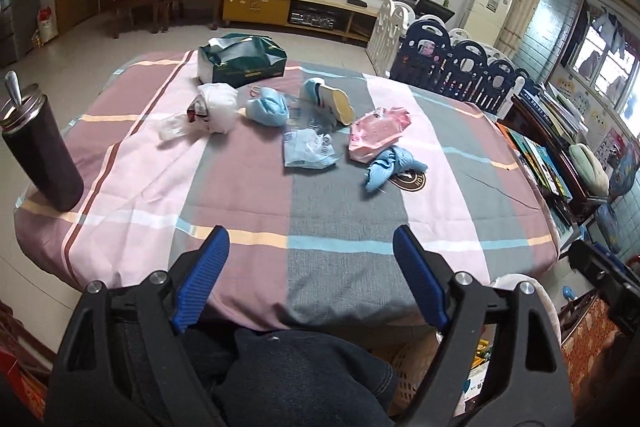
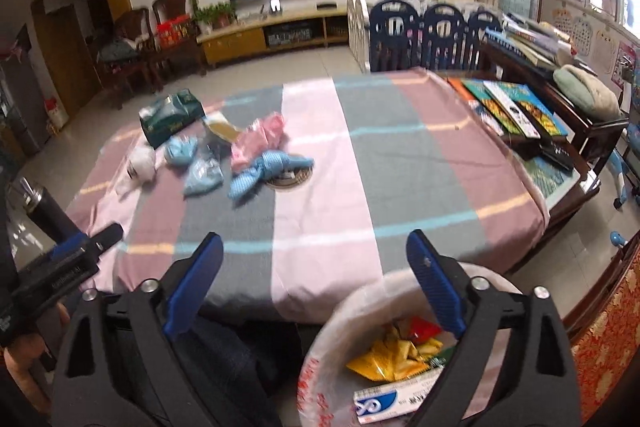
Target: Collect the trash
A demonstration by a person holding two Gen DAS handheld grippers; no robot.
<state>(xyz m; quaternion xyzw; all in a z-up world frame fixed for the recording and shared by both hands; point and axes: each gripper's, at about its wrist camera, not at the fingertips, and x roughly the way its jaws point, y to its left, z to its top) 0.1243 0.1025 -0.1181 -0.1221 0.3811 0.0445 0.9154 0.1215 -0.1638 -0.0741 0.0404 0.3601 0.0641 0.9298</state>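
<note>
Wrappers (image 1: 308, 151) mid-table (image 1: 240, 211) — tissue pack (image 1: 242, 61) behind, flask (image 1: 40, 147) left

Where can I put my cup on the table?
The near strip of cloth between the black tumbler and the blue rag is bare. The far side is crowded, from the green bag to the pink wrapper.

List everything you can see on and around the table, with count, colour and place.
tablecloth: one, pink, mauve and grey plaid, covering the table
tissue pack: one, dark green, far side
white bag: one, crumpled, left of the pile
blue bundle: one, light blue, centre
clear wrapper: one, bluish, centre
pink wrapper: one, right of centre
blue cloth: one, knotted, by the pink wrapper
tumbler: one, dark, left edge
trash bin: one, white liner, holding wrappers, near edge
left hand-held gripper: open
right hand-held gripper: open
</note>
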